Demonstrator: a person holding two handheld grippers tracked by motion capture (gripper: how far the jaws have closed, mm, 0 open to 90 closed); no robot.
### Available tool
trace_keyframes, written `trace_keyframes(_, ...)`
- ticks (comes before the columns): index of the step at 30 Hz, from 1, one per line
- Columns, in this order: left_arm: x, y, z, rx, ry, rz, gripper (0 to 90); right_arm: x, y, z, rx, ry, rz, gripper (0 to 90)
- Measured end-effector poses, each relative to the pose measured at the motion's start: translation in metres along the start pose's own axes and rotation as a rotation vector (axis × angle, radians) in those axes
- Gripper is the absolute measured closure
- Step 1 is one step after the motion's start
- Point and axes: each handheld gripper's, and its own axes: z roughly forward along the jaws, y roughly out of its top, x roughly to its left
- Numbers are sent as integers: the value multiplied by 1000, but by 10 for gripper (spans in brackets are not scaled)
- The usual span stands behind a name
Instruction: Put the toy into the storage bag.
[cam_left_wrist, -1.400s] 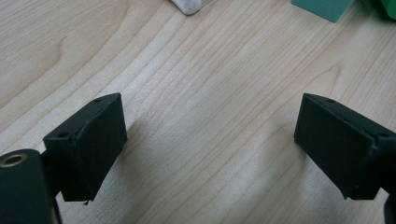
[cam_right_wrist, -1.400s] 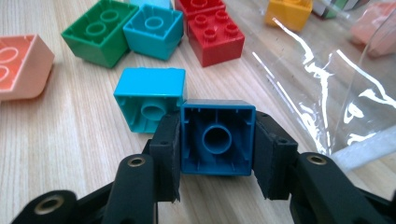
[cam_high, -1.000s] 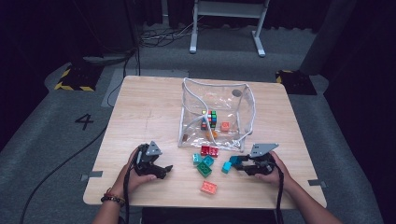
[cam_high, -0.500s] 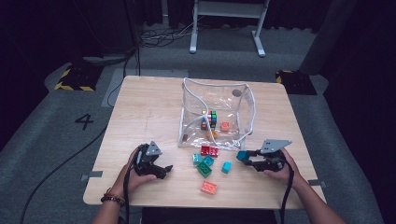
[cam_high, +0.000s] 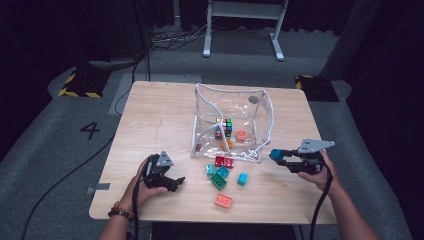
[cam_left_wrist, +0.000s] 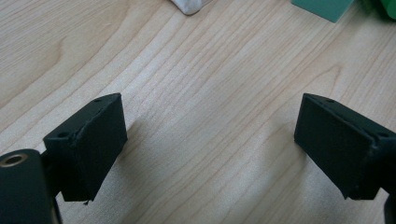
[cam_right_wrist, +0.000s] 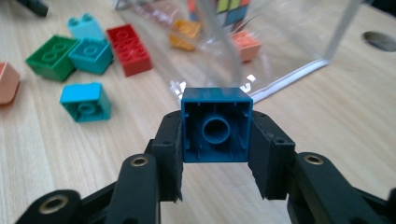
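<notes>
Glossy dark-blue plastic, a square hollow-bottomed brick (cam_right_wrist: 216, 130), is clamped between the matte black pads of the right hand-held gripper (cam_right_wrist: 215, 154), raised at centre frame before the clear, creased pouch (cam_right_wrist: 280, 42). Pale grained counter (cam_left_wrist: 210, 116) is framed by the left hand-held gripper (cam_left_wrist: 210, 149), spread wide and empty.

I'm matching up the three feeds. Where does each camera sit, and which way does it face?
High view: above the person's table edge, looking forward and down; forearms, left gripper and right gripper.
Left gripper view: on that gripper, looking down at the bare table; two black jaws apart.
Right gripper view: along the jaws clamping a blue brick, toward the clear bag.
Shared: high and right views both show the blue brick and the red brick.
</notes>
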Motion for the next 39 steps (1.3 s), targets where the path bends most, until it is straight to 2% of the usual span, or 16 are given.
trace_keyframes(6,0,0,0,0,0,0,95,-13,11,-19,-47,-42,15,594)
trace_keyframes(15,0,0,0,0,-8,-3,95,-26,29,-30,-63,-83,6,594)
trace_keyframes(19,0,0,0,0,-7,-3,95,-34,43,-42,-100,-105,8,594)
trace_keyframes(23,0,0,0,0,1,0,95,-38,58,-50,-113,-124,-6,594)
trace_keyframes(26,0,0,0,0,-6,-2,95,-40,70,-52,-114,-128,-25,594)
trace_keyframes(31,0,0,0,0,-7,-3,95,-42,89,-53,-129,-135,-25,594)
trace_keyframes(34,0,0,0,0,-7,-3,95,-46,100,-53,-148,-121,-22,594)
trace_keyframes(35,0,0,0,0,-7,-3,95,-46,103,-52,-146,-133,-23,594)
trace_keyframes(39,0,0,0,0,0,0,95,-47,111,-52,-145,-128,-24,594)
